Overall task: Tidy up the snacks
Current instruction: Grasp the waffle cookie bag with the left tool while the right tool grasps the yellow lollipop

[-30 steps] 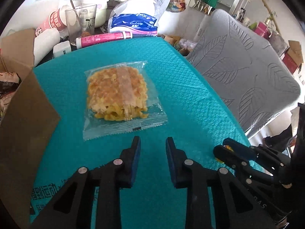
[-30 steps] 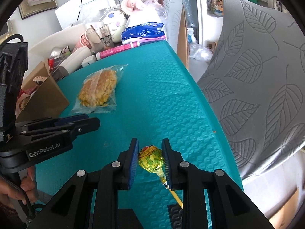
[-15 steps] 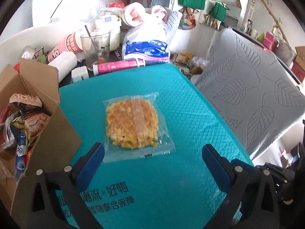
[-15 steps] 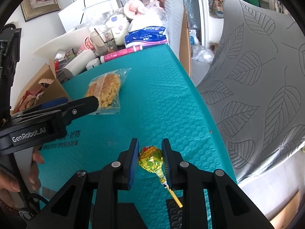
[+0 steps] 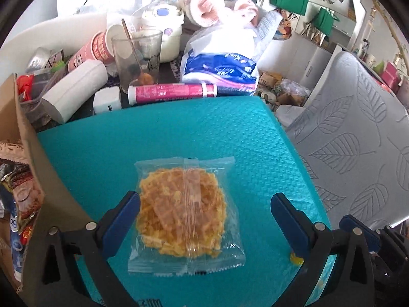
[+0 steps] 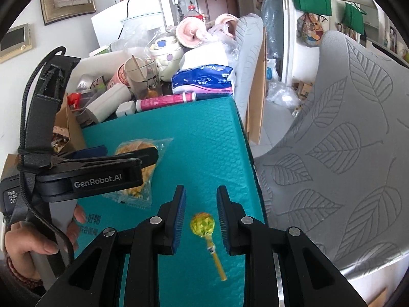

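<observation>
A clear packet of yellow crispy snack [image 5: 182,212] lies flat on the teal mat [image 5: 179,133]. My left gripper [image 5: 204,204] hangs over it, open wide, with its blue pads on either side of the packet and not pressing it. From the right wrist the packet [image 6: 133,148] is partly hidden behind that left gripper [image 6: 122,153]. A yellow lollipop [image 6: 202,225] lies on the mat near the right edge. My right gripper [image 6: 199,202] is above it with its jaws at a narrow gap. Its pads do not touch the lollipop.
A cardboard box [image 5: 30,153] with several snack packets [image 5: 20,197] stands at the mat's left. Behind the mat are a glass [image 5: 138,61], a pink tube [image 5: 171,92] and a tissue pack [image 5: 219,69]. A grey leaf-patterned chair [image 5: 358,140] flanks the right. A hand [image 6: 33,245] holds the left gripper.
The left gripper's jaws went from shut to wide open and moved forward over the snack packet. The right gripper rose, and the lollipop now sits lower and smaller between its fingers.
</observation>
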